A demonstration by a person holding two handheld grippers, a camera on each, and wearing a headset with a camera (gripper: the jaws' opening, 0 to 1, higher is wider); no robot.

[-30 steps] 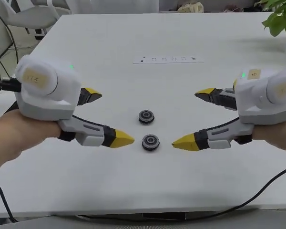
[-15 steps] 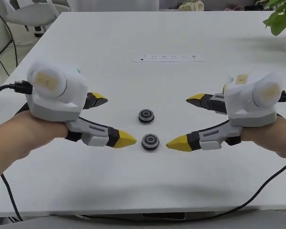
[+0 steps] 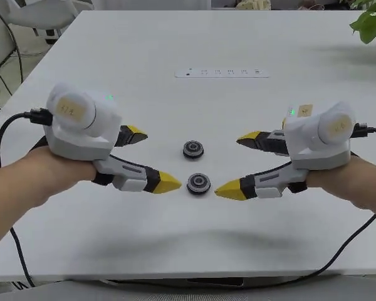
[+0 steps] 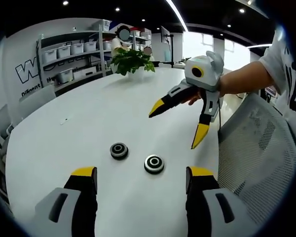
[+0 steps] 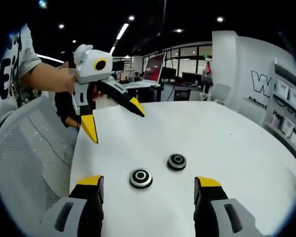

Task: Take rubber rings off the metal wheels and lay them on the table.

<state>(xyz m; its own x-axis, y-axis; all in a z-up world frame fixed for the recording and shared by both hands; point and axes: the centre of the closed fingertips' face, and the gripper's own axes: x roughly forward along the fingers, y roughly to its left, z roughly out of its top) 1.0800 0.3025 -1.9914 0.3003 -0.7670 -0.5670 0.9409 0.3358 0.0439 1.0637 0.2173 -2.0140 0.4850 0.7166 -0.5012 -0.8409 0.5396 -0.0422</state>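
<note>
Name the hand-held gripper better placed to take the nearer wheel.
Right, narrowly. Both are open, flanking the nearer metal wheel; it lies level with the tips of the right hand-held gripper, but slightly ahead of those of the left hand-held gripper.

White-bodied left claw (image 3: 156, 158) and right claw (image 3: 230, 165), grey jaws tipped yellow, black cables (image 3: 32, 115), white printed sleeve (image 4: 286, 59)

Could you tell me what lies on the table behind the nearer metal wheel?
A second wheel, then a white strip with dark marks. What the wheels themselves cover cannot be seen.
</note>
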